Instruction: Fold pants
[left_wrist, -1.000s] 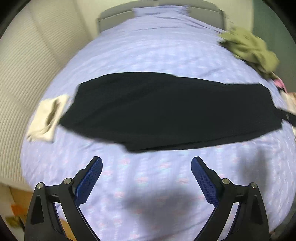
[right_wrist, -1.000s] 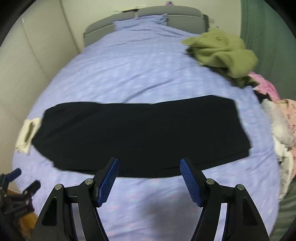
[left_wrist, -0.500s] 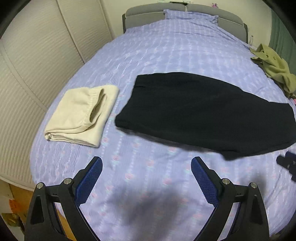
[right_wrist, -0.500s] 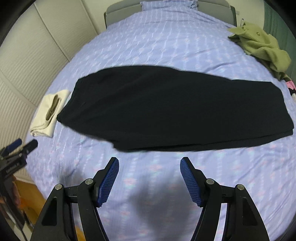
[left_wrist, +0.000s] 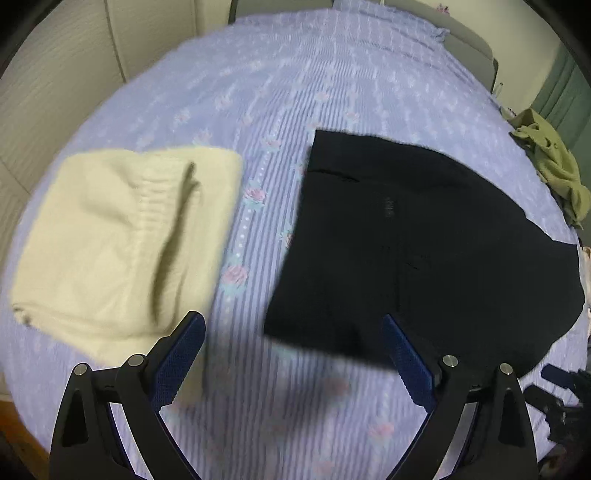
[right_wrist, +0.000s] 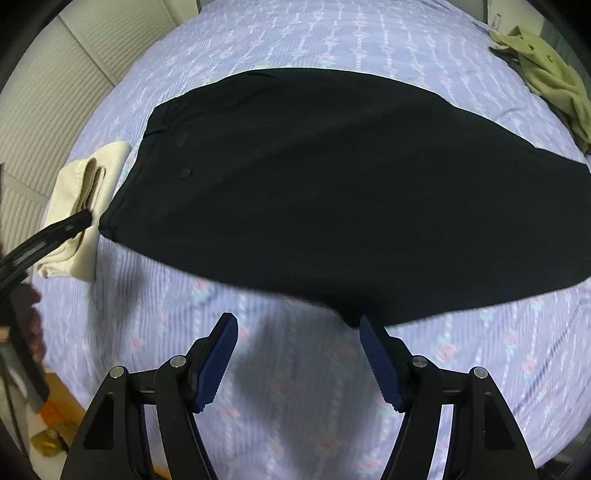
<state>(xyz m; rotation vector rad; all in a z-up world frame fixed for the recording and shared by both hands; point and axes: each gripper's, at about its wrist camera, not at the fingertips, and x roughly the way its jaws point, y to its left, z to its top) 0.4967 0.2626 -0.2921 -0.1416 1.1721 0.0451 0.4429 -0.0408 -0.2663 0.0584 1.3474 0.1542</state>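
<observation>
Black pants lie flat across a lilac bed, waistband at the left, legs running right. In the left wrist view the pants show their waist end. My left gripper hangs open above the bedsheet, its right finger over the waist's near corner, nothing between the blue pads. My right gripper is open too, just short of the pants' near edge, with its right finger at the hem of the fold. One finger of the left gripper reaches in from the left of the right wrist view.
A folded cream garment lies left of the pants' waist, also seen as cream garment. An olive garment is heaped at the bed's far right. The bed ends at a slatted wall on the left; floor shows bottom left.
Both grippers have swept left along the bed and come lower. The waist end and the cream garment now fill the left view; the pants loom larger in the right view.
</observation>
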